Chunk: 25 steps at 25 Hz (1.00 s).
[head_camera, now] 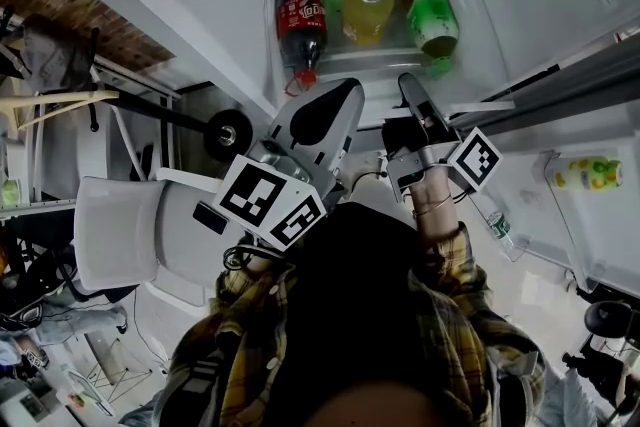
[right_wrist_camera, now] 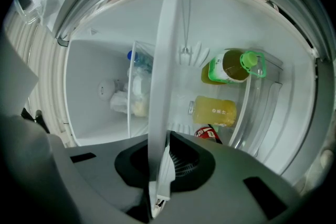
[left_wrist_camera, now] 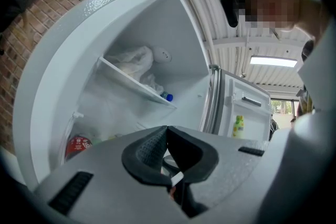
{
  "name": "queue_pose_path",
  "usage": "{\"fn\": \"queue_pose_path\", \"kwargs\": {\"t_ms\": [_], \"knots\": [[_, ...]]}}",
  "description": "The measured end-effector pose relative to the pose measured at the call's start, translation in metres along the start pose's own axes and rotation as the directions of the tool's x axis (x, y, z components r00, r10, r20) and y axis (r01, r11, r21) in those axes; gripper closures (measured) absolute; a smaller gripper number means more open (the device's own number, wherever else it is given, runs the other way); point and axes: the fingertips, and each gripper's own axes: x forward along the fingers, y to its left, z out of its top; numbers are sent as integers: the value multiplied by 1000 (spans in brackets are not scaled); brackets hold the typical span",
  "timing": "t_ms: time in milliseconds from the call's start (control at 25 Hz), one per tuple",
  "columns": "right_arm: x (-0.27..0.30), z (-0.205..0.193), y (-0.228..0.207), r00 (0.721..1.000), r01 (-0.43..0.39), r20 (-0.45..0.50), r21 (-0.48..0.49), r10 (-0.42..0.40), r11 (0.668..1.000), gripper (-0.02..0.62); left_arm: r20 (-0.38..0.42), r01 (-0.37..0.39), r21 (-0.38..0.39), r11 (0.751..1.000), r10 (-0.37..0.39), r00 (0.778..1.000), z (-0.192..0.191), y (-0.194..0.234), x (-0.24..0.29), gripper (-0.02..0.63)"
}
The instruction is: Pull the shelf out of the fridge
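Note:
In the right gripper view, the fridge shelf [right_wrist_camera: 170, 34] is a thin clear plate with a white rim, seen edge-on. It runs from the top of the picture down into my right gripper [right_wrist_camera: 160, 140], which is shut on its front edge. In the head view the right gripper [head_camera: 408, 87] reaches into the open fridge, and the left gripper [head_camera: 338, 97] hovers beside it at the fridge mouth. In its own view the left gripper [left_wrist_camera: 168, 131] has its pads together and nothing between them.
A cola bottle [head_camera: 302, 23], a yellow drink [head_camera: 367, 10] and a green bottle [head_camera: 432, 23] lie in the compartment beyond the grippers. A higher shelf [left_wrist_camera: 134, 84] holds a plastic bag. The open door [head_camera: 600, 215] stands to the right, and a white chair [head_camera: 120, 230] to the left.

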Motion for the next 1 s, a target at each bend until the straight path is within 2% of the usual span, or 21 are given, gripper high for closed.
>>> {"fn": "queue_pose_path", "kwargs": {"t_ms": [1000], "knots": [[-1,0,-5,1000,12,-3,25,-12,1000,560,3,13,-7,1000,-13,1000,5,3,2,603]]}}
